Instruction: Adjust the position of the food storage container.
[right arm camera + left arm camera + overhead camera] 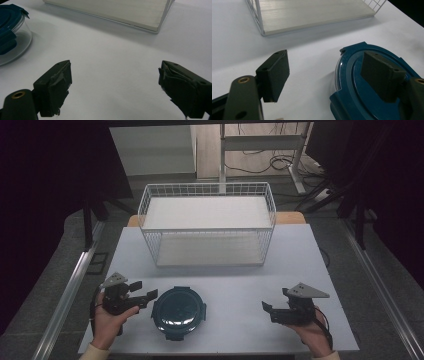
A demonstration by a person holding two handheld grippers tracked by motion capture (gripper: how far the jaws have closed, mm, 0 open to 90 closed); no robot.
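Observation:
A round clear container with a dark blue clip-on lid [178, 312] sits on the white table near the front edge. My left gripper [145, 293] is held at its left side, open. In the left gripper view one jaw hangs over the lid's rim [352, 75] and the other over bare table, and the pads press on nothing; the left gripper [327, 75] is open. My right gripper [270, 311] rests to the container's right, open and apart from it. In the right gripper view the right gripper [117, 87] has only table between its jaws, with the container [10, 27] at the upper left.
A white wire basket rack [207, 222] with two pale shelf boards stands on the table behind the container; its lower board [312, 15] [112, 12] lies ahead of both grippers. A black curtain and floor cables surround the table [235, 285].

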